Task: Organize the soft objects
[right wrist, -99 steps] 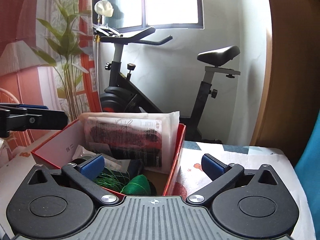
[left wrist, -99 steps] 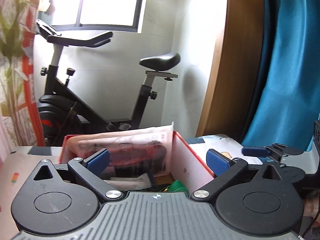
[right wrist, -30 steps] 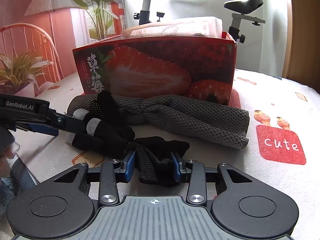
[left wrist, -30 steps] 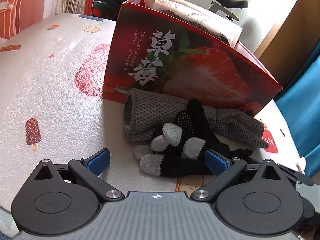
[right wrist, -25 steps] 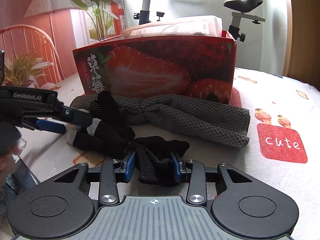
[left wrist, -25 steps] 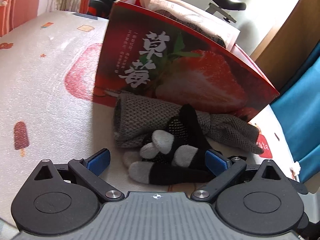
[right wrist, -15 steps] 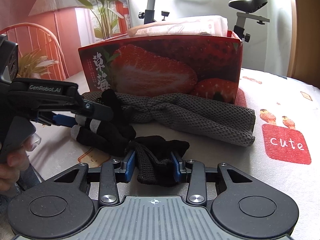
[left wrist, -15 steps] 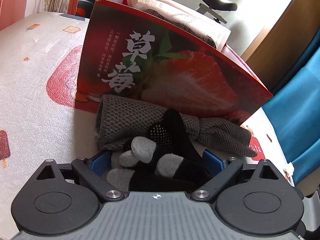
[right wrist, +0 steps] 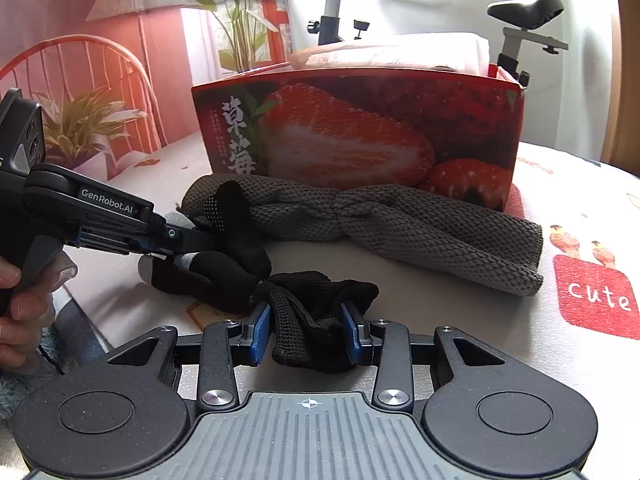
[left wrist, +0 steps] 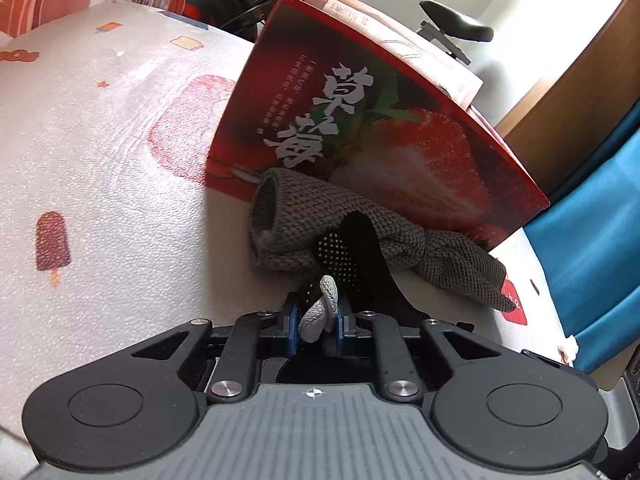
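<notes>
A black glove (left wrist: 352,248) with grey fingertips lies on the table in front of a red strawberry box (left wrist: 400,152). My left gripper (left wrist: 316,318) is closing, its blue pads pressing on one grey fingertip of the glove. In the right wrist view my right gripper (right wrist: 306,328) is shut on the cuff of the same black glove (right wrist: 316,300). My left gripper (right wrist: 160,248) comes in from the left onto the glove's fingers. A rolled grey knit cloth (right wrist: 400,228) lies along the foot of the box (right wrist: 360,136), just behind the glove.
A white packet (right wrist: 400,54) sticks up out of the box. A hand (right wrist: 24,308) holds the left gripper's handle near the table's left edge. Blue fabric (left wrist: 600,240) hangs past the right edge. An exercise bike (right wrist: 520,12) stands behind the box.
My left gripper moved forward over the glove's fingers and closed from wide open onto a grey fingertip. The right gripper kept its hold on the cuff and stayed put.
</notes>
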### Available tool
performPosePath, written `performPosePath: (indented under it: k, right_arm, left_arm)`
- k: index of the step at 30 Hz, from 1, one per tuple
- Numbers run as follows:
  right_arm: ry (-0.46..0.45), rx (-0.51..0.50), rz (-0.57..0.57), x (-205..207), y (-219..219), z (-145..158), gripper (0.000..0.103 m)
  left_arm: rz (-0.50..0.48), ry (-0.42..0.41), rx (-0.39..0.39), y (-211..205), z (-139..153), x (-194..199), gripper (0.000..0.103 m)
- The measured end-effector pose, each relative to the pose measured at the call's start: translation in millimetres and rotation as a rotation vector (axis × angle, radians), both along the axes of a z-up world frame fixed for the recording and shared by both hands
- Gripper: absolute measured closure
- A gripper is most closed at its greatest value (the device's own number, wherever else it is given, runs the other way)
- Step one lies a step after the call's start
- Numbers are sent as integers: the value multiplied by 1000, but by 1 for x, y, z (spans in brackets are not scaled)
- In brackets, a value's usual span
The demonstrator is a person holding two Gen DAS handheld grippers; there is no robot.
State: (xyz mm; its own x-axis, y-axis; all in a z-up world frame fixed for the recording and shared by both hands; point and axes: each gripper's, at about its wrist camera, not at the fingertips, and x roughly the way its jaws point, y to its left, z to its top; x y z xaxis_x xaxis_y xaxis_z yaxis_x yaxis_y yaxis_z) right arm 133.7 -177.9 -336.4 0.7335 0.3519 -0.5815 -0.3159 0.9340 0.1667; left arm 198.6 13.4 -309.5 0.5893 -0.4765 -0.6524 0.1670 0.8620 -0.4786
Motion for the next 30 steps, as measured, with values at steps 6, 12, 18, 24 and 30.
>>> performPosePath:
  k: [6, 12, 18, 24, 30]
  right_arm:
    - [7, 19, -6, -1, -1, 1, 62]
    - [4, 42, -34, -3, -6, 4, 62]
    - [33, 100, -72, -4, -20, 5, 70]
    - [37, 71, -63, -3, -14, 2, 79]
    - [1, 37, -54, -7, -7, 6, 87]
  left_arm:
    - [17, 5, 16, 6, 1, -10, 85]
    - [8, -7, 33, 9, 0, -11, 84]
    - [10, -5, 21, 12, -1, -12, 84]
    - [13, -3, 22, 10, -1, -12, 84]
    - [14, -4, -1, 12, -2, -13, 86]
